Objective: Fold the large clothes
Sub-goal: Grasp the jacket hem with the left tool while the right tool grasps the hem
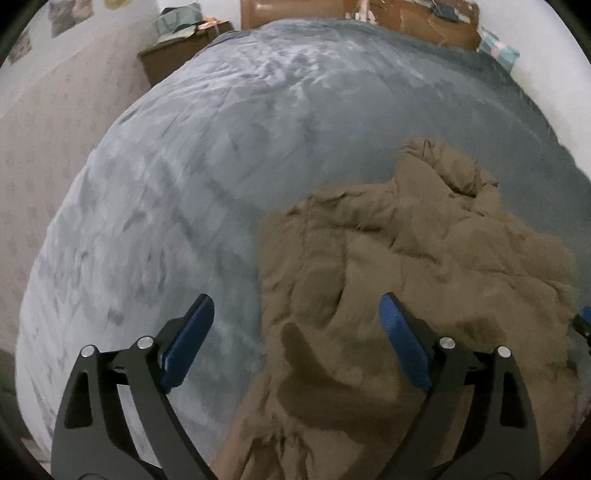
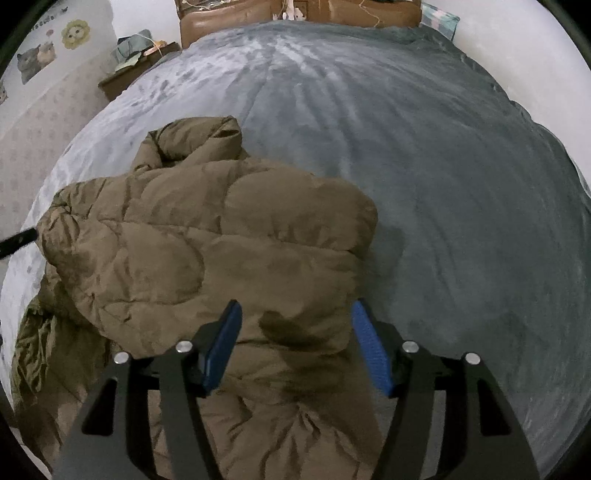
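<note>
Seeing left gripper nearest lens, blue-padded black fingers standing wide apart, gripping nothing, hovering over left edge of crumpled olive-brown quilted puffer jacket. Seeing right gripper likewise spread, empty, straddling jacket's near right part. Jacket lying bunched on near part of bed, on grey-blue plush blanket. Farther back, noticing brown padded headboard and dark wooden nightstand carrying clutter. Cartoon animal stickers showing on far-left wall.
</note>
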`<state>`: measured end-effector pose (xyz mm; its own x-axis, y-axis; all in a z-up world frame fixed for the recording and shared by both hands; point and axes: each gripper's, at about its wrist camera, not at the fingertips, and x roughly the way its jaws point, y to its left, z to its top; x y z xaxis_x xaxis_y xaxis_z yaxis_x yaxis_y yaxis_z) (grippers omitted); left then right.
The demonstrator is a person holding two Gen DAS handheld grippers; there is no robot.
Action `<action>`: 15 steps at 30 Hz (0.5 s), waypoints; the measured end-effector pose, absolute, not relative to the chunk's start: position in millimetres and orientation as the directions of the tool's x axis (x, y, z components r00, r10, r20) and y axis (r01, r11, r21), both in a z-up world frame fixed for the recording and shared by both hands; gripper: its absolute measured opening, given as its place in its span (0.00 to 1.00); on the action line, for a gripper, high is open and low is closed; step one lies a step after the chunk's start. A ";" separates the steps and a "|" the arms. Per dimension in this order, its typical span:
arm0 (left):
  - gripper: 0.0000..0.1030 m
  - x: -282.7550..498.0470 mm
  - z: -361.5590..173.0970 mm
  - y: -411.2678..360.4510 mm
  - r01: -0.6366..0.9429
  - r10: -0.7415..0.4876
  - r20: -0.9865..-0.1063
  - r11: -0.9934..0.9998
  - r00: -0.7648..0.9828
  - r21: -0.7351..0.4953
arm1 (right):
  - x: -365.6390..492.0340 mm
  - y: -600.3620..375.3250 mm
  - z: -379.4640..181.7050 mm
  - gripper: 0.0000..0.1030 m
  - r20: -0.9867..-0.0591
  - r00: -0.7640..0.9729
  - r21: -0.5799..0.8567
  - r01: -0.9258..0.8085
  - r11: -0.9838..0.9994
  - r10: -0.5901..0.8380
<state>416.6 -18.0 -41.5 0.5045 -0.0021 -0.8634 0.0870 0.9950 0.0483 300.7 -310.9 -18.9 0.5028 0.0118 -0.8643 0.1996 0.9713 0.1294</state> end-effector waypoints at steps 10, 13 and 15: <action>0.39 416.0 -71.9 -49.6 0.188 0.043 -0.890 0.972 0.455 0.143 | 301.4 -328.7 -28.2 0.76 -0.864 0.502 0.181 0.250 0.951 0.032; 0.30 403.6 -67.2 -35.7 0.188 -0.008 -0.887 0.978 0.462 0.089 | 305.9 -333.6 -29.4 0.76 -0.858 0.512 0.216 0.279 0.936 0.046; 0.22 391.3 -61.6 -22.8 0.181 -0.026 -0.882 0.981 0.471 0.068 | 309.7 -334.5 -30.6 0.77 -0.856 0.515 0.226 0.296 0.928 0.044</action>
<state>391.3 -22.8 -61.6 0.4715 -0.0261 -0.8815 0.1807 0.9812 0.0676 309.7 -334.5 -30.6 0.5148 0.0444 -0.8561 0.2958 0.9281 0.2260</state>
